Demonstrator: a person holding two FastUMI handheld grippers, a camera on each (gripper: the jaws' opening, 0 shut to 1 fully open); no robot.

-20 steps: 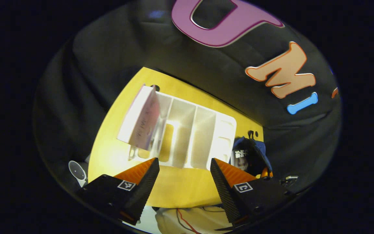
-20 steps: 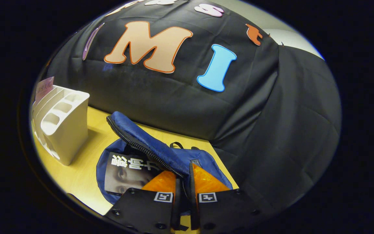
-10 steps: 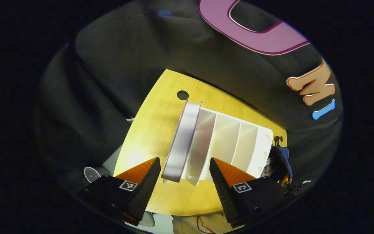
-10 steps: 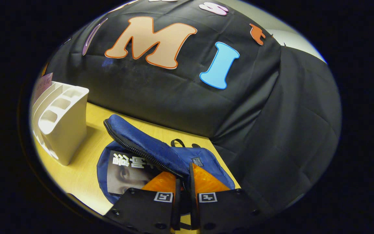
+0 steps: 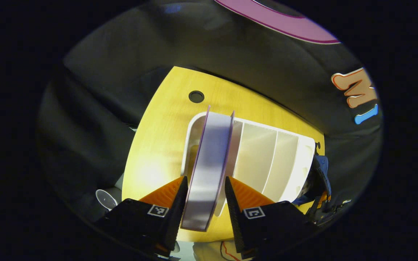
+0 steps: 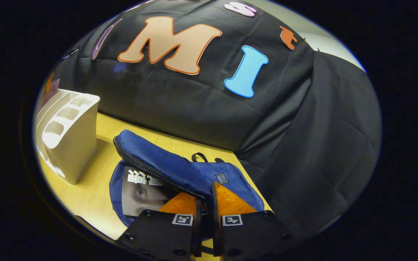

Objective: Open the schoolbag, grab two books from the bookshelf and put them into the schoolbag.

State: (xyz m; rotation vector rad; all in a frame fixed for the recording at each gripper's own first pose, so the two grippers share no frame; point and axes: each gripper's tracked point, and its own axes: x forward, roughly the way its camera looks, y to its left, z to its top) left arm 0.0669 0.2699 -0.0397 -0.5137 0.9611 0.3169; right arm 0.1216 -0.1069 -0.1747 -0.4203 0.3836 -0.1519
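Since half a second ago the left gripper [image 5: 203, 192] has narrowed around the pale book [image 5: 209, 166], fingers flanking it at lower centre; contact unclear. The book stands in the white ribbed bookshelf [image 5: 267, 156]. The right gripper [image 6: 204, 203] pinches the blue fabric schoolbag [image 6: 165, 166] flap, another book [image 6: 140, 192] inside.

Bookshelf [image 6: 69, 134] left of schoolbag [image 6: 180, 174] on table [image 6: 89, 192]; one book [image 6: 142, 194] inside schoolbag, another [image 5: 209, 166] in bookshelf.
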